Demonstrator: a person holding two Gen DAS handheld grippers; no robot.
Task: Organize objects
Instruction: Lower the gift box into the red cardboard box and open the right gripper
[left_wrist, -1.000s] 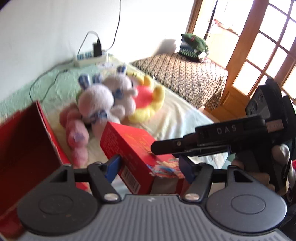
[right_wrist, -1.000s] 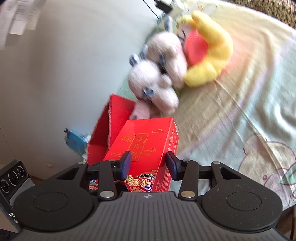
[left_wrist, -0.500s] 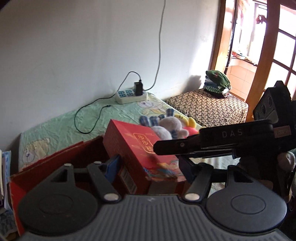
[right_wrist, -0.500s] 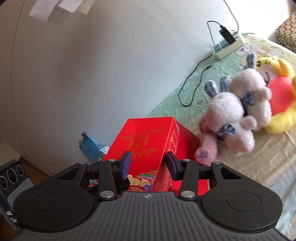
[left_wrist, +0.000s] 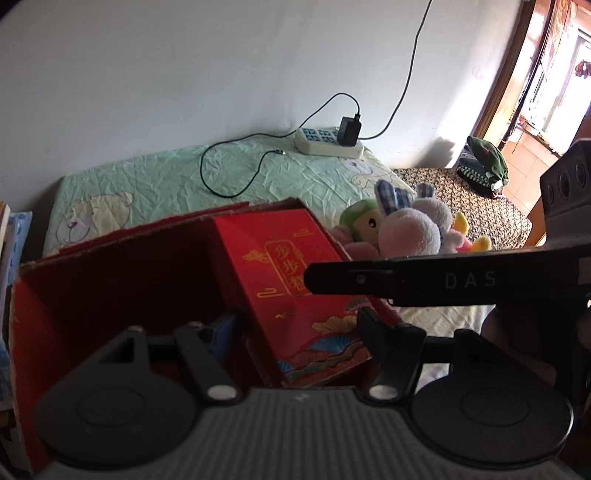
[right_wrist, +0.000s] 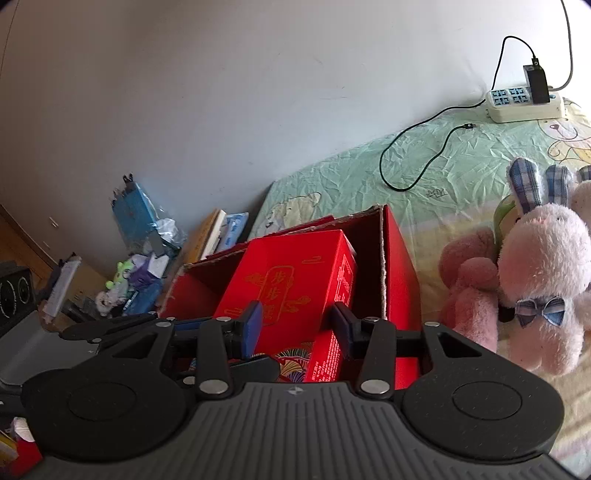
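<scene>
A small red box (left_wrist: 288, 273) with gold characters sits between the pads of my left gripper (left_wrist: 299, 332), which is shut on its sides. My right gripper (right_wrist: 297, 326) is shut on the same red box (right_wrist: 291, 273) from another side, and its black finger (left_wrist: 406, 284) crosses the left wrist view. The box hangs tilted in the mouth of a large open red carton (left_wrist: 110, 280) that stands on the bed (right_wrist: 424, 155). The carton wall (right_wrist: 399, 266) rises to the right of the box. The box's lower end is hidden.
Plush toys, a pink rabbit (right_wrist: 543, 273) among them, lie right of the carton. A power strip (left_wrist: 328, 142) with a charger and a black cable (right_wrist: 410, 155) lies by the wall. Books and clutter (right_wrist: 140, 258) crowd the floor to the left. A patterned bench (left_wrist: 461, 195) stands beyond.
Both grippers have carried the red box away from the plush toys and across to the open carton; it now hangs in the carton's mouth. Both grips are unchanged.
</scene>
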